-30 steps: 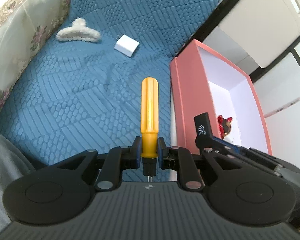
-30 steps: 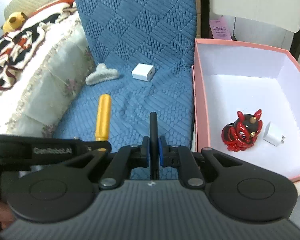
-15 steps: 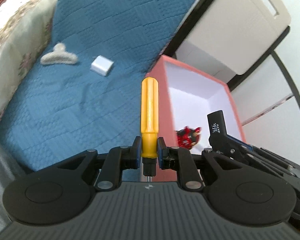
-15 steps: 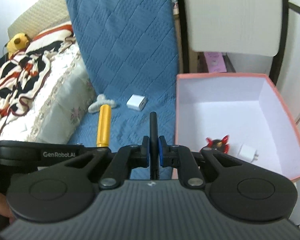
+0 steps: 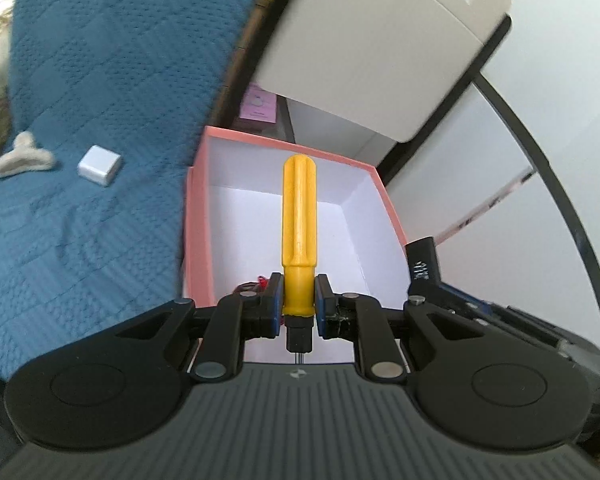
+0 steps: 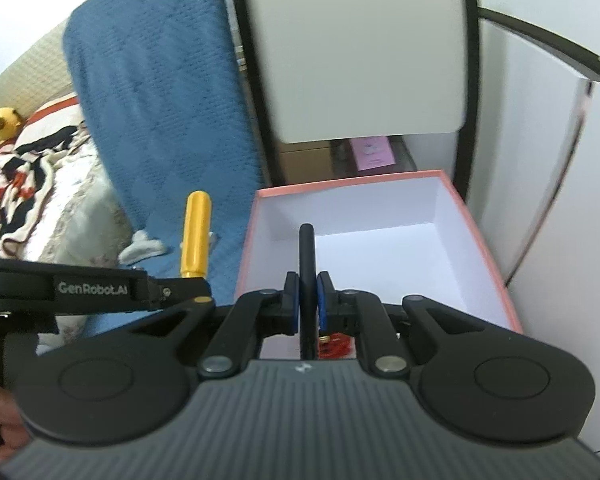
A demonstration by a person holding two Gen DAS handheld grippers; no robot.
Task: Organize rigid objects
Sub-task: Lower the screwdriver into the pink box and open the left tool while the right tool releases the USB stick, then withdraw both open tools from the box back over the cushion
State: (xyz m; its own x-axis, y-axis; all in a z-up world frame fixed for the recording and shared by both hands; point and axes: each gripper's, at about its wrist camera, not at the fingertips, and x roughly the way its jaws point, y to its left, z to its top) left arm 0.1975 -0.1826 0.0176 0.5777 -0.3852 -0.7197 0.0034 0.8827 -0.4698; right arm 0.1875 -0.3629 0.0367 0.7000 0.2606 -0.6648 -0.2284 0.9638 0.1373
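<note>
Both claws lifted off the bed and swung over the pink box [image 5: 196, 216]: left claw [image 5: 299, 300] pinches the yellow screwdriver [image 5: 299, 216], right claw [image 6: 307, 300] pinches a thin black stick [image 6: 306, 264]; drop comes next

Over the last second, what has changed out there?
Both grips carried toward the pink box: the left hand-held gripper now holds the yellow screwdriver in front of its opening, the right hand-held gripper its flat black item likewise. Both stay clamped. The white cube and hair clip lie unmoved on the blue cover.
</note>
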